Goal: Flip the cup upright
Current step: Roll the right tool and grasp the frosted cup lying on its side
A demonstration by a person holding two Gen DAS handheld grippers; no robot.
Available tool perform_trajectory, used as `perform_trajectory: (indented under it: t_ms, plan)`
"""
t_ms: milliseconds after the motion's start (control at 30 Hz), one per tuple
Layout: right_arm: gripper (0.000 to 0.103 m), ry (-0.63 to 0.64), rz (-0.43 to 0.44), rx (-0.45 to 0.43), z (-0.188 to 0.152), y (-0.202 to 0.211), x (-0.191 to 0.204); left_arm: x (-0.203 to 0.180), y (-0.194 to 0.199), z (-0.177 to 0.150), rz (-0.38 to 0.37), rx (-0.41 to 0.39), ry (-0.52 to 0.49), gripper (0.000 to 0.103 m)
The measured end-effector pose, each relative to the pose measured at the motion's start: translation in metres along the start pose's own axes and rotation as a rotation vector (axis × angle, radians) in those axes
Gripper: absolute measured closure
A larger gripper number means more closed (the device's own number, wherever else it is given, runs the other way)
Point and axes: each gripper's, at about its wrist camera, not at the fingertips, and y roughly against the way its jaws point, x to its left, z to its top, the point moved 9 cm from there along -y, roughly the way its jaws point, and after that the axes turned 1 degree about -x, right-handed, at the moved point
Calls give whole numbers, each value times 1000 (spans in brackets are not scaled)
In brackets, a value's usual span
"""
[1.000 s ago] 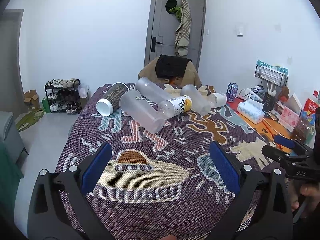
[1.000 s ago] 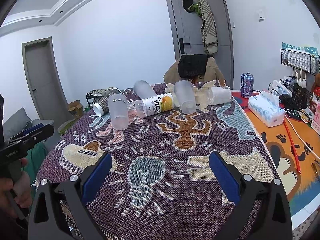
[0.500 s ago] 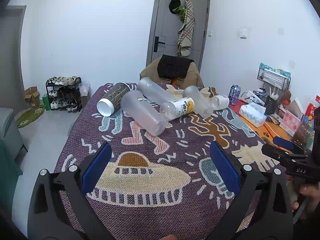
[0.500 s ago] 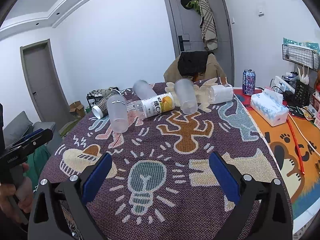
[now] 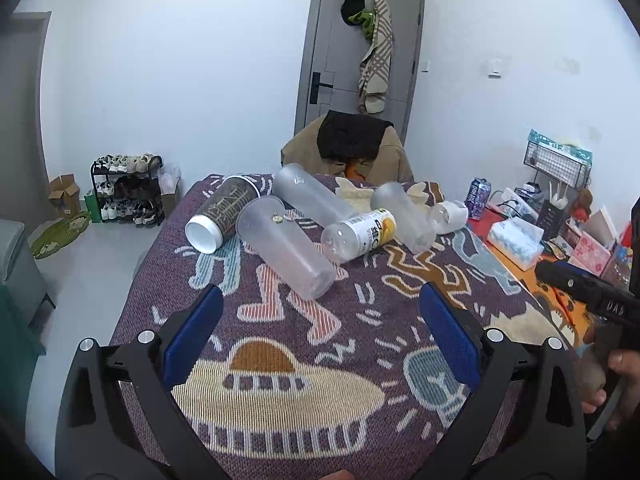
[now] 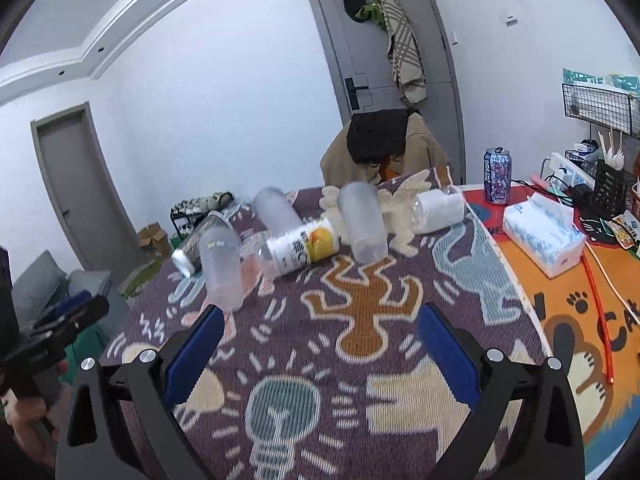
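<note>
My left gripper (image 5: 320, 328) hangs over the patterned tablecloth (image 5: 280, 380) with its blue pads spread wide and nothing between them. At the far left of the cluster ahead lies a dark printed paper cup (image 5: 224, 216) on its side, its white base turned toward me. Just beside it on the right, and nearest to my left fingers, lies the frosted plastic cup (image 5: 286, 252), tipped over with its base pointing toward me and its mouth away. Behind that one a second frosted cup (image 5: 312, 196) lies at a slant, and a plastic bottle with a yellow-and-white label (image 5: 360, 234) rests against it. Farther right lie a third frosted cup (image 5: 404, 216) and a small clear bottle with a white label (image 5: 450, 212). Past the cloth's right edge stand a purple drink can (image 5: 478, 196) and a tissue pack (image 5: 516, 240).

My right gripper (image 6: 318, 344) is likewise wide apart and holds nothing, poised above the cloth near the orange figure. From this side the frosted plastic cup (image 6: 222, 268) lies just beyond my left pad, the labelled bottle (image 6: 304, 250) sits to its right, and the third frosted cup (image 6: 362, 222) lies straight ahead. The tissue pack (image 6: 542, 234) rests on the orange mat (image 6: 580, 320) to the right.
</note>
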Motion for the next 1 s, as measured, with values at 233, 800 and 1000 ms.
perform_trajectory:
  t_ms: [233, 800, 1000]
  plan:
    - [8, -102, 5, 11, 32, -27, -25, -1, -20, 22, 6, -5, 1, 6]
    - [15, -553, 10, 97, 71, -143, -142, -3, -86, 61, 18, 22, 22, 6]
    - [18, -728, 19, 117, 73, -189, -179, -9, -114, 68, 41, 40, 20, 6]
